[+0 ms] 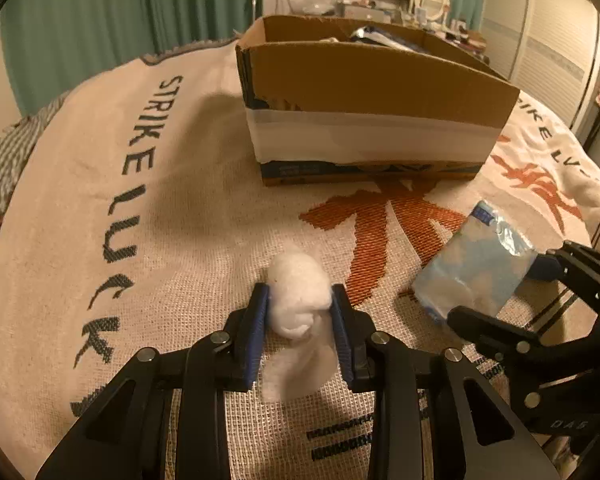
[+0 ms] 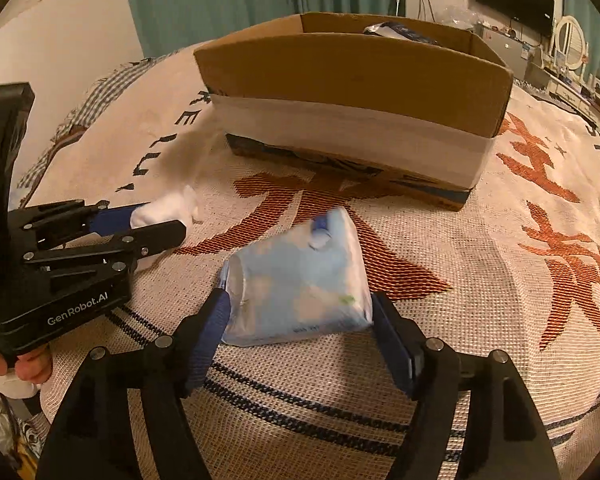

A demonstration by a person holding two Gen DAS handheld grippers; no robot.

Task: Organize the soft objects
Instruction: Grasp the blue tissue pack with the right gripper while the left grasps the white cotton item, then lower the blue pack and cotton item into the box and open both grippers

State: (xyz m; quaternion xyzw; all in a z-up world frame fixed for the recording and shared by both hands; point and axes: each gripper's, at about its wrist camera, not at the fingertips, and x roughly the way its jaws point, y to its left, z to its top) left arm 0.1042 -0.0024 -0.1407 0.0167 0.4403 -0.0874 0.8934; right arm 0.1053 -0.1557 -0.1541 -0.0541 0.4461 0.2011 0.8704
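Item one: cotton wad (image 1: 298, 294), white, soft, loosely oblong. Your left gripper (image 1: 300, 300) has its fingers (image 1: 257, 320) pressed on either flank of it, so it is grasped; a loose tail of fibre hangs back between them. Its long axis runs forward along the fingers, toward the cardboard box (image 1: 364, 80).

Item two: plastic packet (image 2: 300, 280), pale blue and white, crinkled film, apparently holding more cotton. Your right gripper (image 2: 300, 320) has its fingers (image 2: 212, 324) spread wide and bearing on both edges of the packet's near end, so it reads as gripped. The packet's length points away from you and slightly left, again toward the box.

Relation that matters: the box stands directly ahead of both loads, well apart from them, its open top above the level of either gripper. Judged from that, each load must go up and over the near wall before release. Neither hand looks clearly nearer; the wad sits left of the packet.

Item three: the box itself, brown, with a white band round its lower half and a torn top edge; something dark and glossy already lies inside.

Surface: a bed spread with a cream woven blanket (image 2: 500, 280) bearing rust-red characters and black lettering.

Room: teal curtains (image 1: 100, 20), a wall-mounted screen, a cluttered dresser with an oval mirror.
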